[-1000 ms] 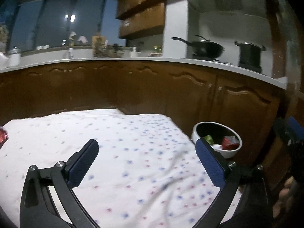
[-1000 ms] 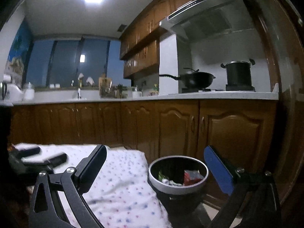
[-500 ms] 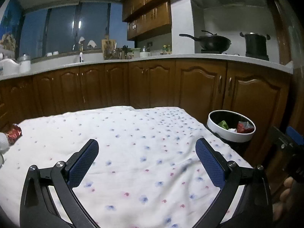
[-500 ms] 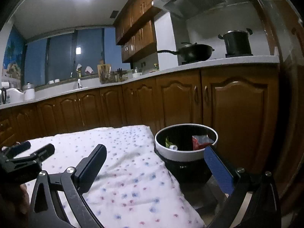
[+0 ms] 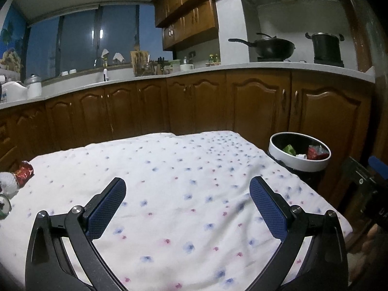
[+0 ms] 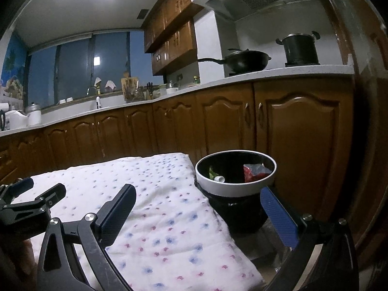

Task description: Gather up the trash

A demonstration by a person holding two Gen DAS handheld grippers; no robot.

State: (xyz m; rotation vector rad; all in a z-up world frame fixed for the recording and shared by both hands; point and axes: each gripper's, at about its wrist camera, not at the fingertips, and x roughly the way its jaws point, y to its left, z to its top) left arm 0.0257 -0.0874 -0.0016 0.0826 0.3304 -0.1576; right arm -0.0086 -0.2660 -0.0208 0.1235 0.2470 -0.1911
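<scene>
My left gripper (image 5: pixel 188 198) is open and empty above a table under a white flowered cloth (image 5: pixel 169 181). Trash lies at the cloth's far left edge: a red crumpled wrapper (image 5: pixel 23 171), a white crumpled piece (image 5: pixel 8 181) and a round item (image 5: pixel 3 206) cut off by the frame. A white-rimmed black trash bin (image 5: pixel 300 163) stands off the table's right corner with red, green and white trash inside. My right gripper (image 6: pixel 197 208) is open and empty, in front of the bin (image 6: pixel 235 184). The left gripper also shows in the right wrist view (image 6: pixel 38 194).
Brown wooden cabinets (image 5: pixel 194 106) under a pale countertop (image 5: pixel 266 68) run behind the table. A black wok (image 5: pixel 271 47) and a black pot (image 5: pixel 326 46) sit on the stove. Jars and a sink tap stand by the dark window.
Both views have tilted and shifted: the left view swung left, bringing the trash at the cloth's left edge further into view. The right gripper came lower, closer to the bin. Both grippers stayed open.
</scene>
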